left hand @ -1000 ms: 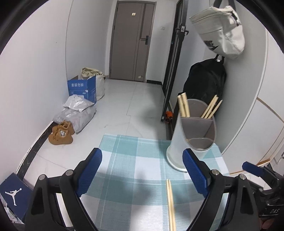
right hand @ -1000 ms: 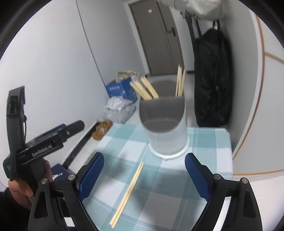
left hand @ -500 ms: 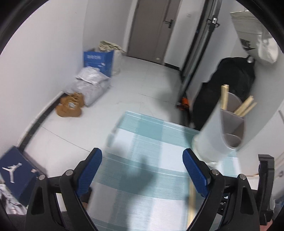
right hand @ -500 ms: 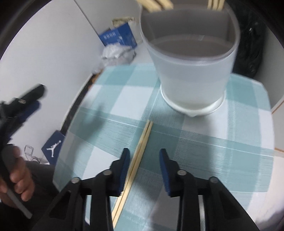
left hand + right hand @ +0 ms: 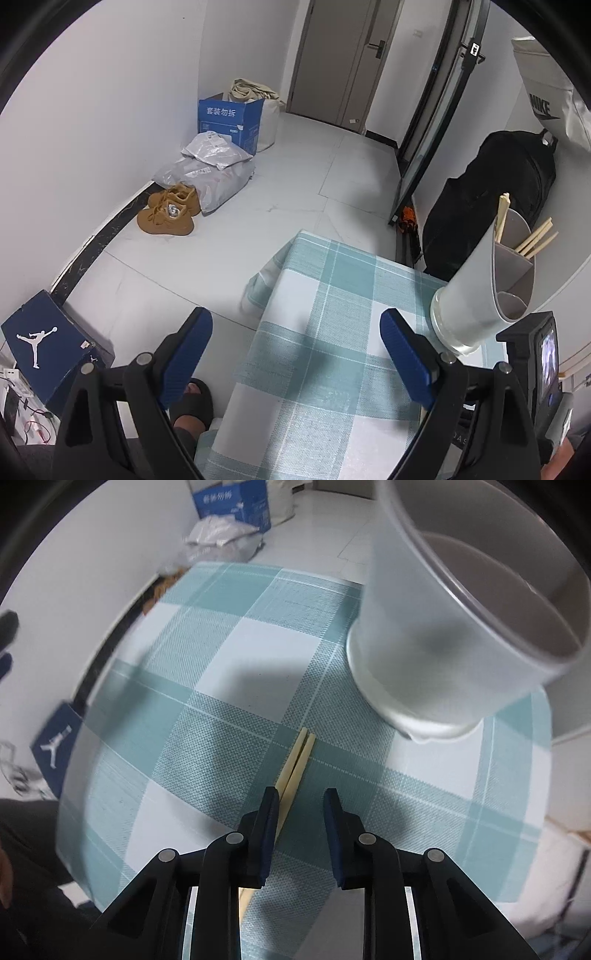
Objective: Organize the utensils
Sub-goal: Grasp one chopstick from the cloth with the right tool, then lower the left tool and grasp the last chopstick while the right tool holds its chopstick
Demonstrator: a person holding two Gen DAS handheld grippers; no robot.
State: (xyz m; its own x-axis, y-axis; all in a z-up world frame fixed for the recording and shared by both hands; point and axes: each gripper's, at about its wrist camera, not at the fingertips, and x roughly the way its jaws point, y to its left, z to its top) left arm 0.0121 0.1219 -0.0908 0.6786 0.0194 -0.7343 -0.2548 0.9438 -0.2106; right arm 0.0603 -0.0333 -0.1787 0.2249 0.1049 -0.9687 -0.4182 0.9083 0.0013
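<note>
With its jaws closing, nothing yet gripped, the right gripper (image 5: pixel 300 797) sat off-centre over 2 chopsticks (image 5: pixel 295 764) and risked nudging them aside.

Tan shoes (image 5: pixel 168 210), black backpack (image 5: pixel 491 206)

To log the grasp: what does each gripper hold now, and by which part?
Nothing yet. The right gripper is closing around the chopsticks; the left gripper is open and empty.

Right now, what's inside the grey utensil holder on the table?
The utensil holder has wooden chopsticks standing in its back compartments. The front compartment looks empty near its top; its bottom is hidden by the wall.
</note>
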